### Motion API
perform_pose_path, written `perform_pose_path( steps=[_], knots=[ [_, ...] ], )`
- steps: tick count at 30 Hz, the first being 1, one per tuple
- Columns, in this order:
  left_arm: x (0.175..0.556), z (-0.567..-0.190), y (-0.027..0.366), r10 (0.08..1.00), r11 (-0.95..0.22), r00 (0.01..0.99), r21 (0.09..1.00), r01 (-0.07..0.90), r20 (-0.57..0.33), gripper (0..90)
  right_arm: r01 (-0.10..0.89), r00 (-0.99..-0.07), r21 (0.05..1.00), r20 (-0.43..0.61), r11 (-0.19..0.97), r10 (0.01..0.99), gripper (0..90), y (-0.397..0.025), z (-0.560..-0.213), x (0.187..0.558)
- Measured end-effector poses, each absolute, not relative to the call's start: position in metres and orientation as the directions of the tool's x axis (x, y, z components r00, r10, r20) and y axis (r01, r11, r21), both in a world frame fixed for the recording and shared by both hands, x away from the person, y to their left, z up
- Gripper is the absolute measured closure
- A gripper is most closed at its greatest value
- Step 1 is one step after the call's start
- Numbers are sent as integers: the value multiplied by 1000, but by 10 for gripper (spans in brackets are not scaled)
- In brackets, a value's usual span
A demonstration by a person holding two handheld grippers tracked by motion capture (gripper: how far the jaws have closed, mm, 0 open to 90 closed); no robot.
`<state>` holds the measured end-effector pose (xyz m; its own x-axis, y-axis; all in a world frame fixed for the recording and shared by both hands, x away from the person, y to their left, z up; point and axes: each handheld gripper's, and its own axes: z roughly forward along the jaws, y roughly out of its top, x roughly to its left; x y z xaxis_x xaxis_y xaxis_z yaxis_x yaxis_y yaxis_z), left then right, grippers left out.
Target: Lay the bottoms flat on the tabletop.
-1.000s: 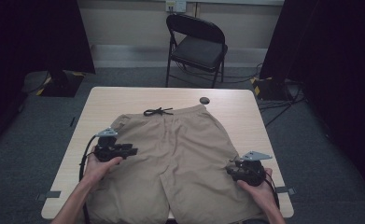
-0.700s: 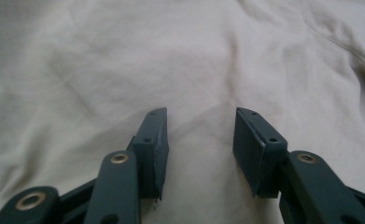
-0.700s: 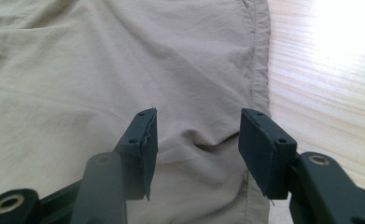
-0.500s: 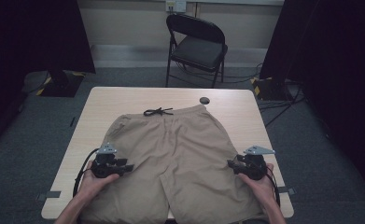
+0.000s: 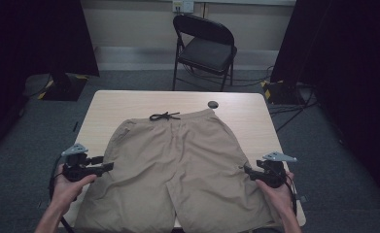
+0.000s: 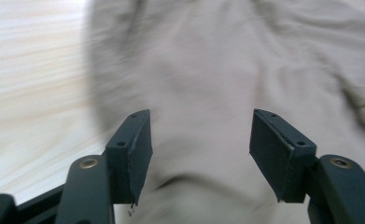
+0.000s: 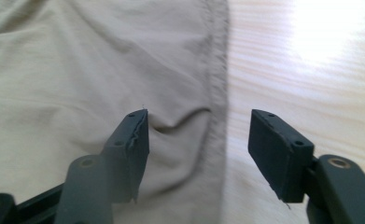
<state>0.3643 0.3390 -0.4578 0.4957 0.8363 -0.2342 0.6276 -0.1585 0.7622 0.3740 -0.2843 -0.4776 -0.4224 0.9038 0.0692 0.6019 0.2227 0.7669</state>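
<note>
Grey carpet and a black folding chair [image 5: 204, 46] lie beyond the pale wooden table [image 5: 129, 104] where we work, and a pair of khaki shorts [image 5: 178, 165] is spread flat across most of that tabletop, waistband and dark drawstring [image 5: 164, 116] toward the far edge, the two legs running down toward us. We hold the left gripper [image 5: 107, 166] low at the outer side of the shorts' left leg and the right gripper [image 5: 246, 170] at the outer side seam of the other leg, each pointing inward at the cloth. Both sets of tongs stand wide, with nothing between them: in the left gripper view the jaws frame bare fabric just inside its edge, and in the right gripper view they straddle the stitched seam [image 7: 215, 79], one jaw over cloth and the other over bare wood. We judge this symmetric placement suits taking the garment by both sides at once, for folding or lifting. Room is tight at the near corners, where the hems reach close to the table's front edge, while a wide strip of bare wood past the waistband, apart from a small dark disc [image 5: 213, 104], leaves space to carry fabric forward.
</note>
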Motion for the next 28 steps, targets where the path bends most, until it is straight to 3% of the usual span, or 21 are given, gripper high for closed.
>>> perform_pose_path(
  steps=[8, 18, 28],
  knots=[
    [371, -488, 347, 880, -199, 442, 710, 675, -173, 315, 640, -364, 731, 15, 239, 931, 300, -293, -491, 376],
    [367, -499, 334, 886, -299, 462, 733, 611, -24, 231, 623, -355, 746, 1, 236, 935, 251, -296, -498, 375],
    [365, -499, 335, 886, -276, 461, 738, 616, -54, 213, 620, -357, 748, 0, 237, 934, 253, -296, -498, 374]
  ],
)
